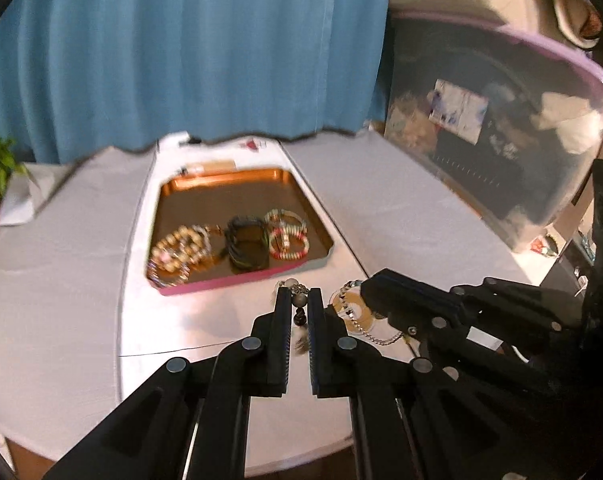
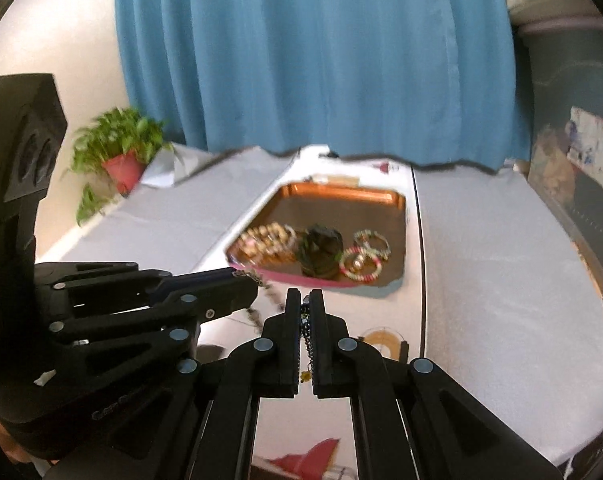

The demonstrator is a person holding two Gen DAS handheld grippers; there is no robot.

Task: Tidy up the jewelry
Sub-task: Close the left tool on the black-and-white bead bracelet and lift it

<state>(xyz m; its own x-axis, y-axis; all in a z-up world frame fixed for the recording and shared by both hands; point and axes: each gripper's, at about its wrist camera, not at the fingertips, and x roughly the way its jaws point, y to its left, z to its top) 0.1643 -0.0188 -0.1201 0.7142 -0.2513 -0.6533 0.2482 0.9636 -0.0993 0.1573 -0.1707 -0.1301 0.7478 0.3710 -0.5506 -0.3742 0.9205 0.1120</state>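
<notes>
Viewing each camera in turn, you read the scene against the copper tray.

Left wrist view
- Copper tray [image 1: 221,184]: it sits on the white table [image 1: 61,280], ahead of your left gripper [image 1: 300,300], in front of the blue curtain [image 1: 181,40].
- Tray contents: gold beaded bracelets [image 1: 179,250] lie at its left, a black band [image 1: 247,248] in the middle, and red and white bangles [image 1: 287,236] at its right, all along its near side.
- Left gripper: your jaws are pinched almost shut on a beaded necklace [image 1: 299,304], just in front of the tray's pink near rim.
- Right gripper [image 1: 375,288]: it comes in from the right of the tray's near edge, closed on a chain [image 1: 365,328] that hangs below it.
- Clear storage bin [image 1: 501,140]: it stands to the right of the tray.

Right wrist view
- Right gripper [image 2: 305,304]: your jaws are nearly closed on a thin chain [image 2: 306,336] with a small yellow charm [image 2: 304,376], just short of the tray's [image 2: 341,196] near rim.
- Left gripper [image 2: 245,284]: it sits left of the tray's near corner, with a strand of dark beads [image 2: 269,292] trailing from its tip.
- Potted plant [image 2: 117,152]: it stands well left of the tray.
- Link between the two strands: you cannot tell whether they are one piece.
</notes>
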